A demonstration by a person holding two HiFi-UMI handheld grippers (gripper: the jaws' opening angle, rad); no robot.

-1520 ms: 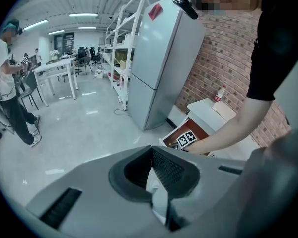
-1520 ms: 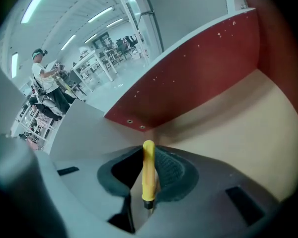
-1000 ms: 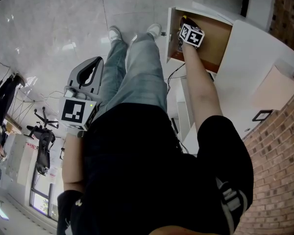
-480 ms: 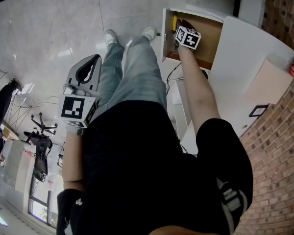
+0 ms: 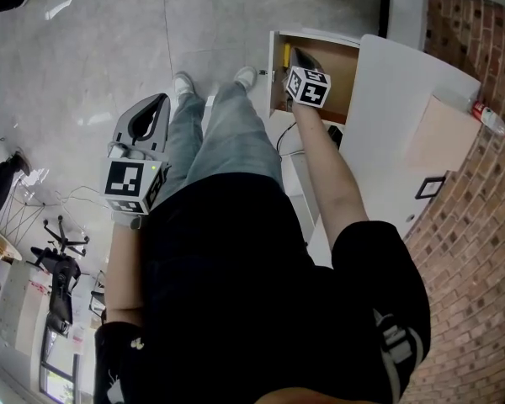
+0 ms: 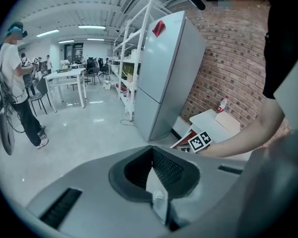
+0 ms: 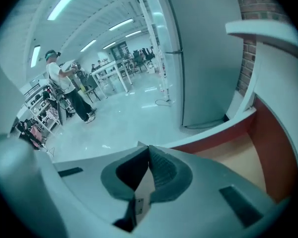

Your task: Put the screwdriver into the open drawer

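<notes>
The drawer (image 5: 274,74) stands open, with a white front and a wooden inside. A narrow yellow handle, the screwdriver (image 5: 286,55), lies inside along the drawer's front wall. In the head view my right gripper (image 5: 298,54) reaches into the drawer just right of that handle, apart from it. In the right gripper view the right gripper (image 7: 148,147) is shut with nothing between its jaws, over the drawer's wooden floor (image 7: 238,157); the screwdriver is out of sight there. My left gripper (image 5: 161,100) hangs by the person's left leg, and the left gripper (image 6: 151,147) is shut and empty.
The white cabinet top (image 5: 396,133) lies right of the drawer, with a brick wall (image 5: 480,225) behind it and a red bottle (image 5: 486,119) at its far corner. A grey fridge (image 6: 169,73) stands further along. The person's legs and shoes (image 5: 246,76) stand close to the drawer front.
The right gripper has drawn slightly away from the yellow handle, which stays in the drawer. The head view has shifted, so the drawer sits lower and further left. The left gripper has hardly moved.
</notes>
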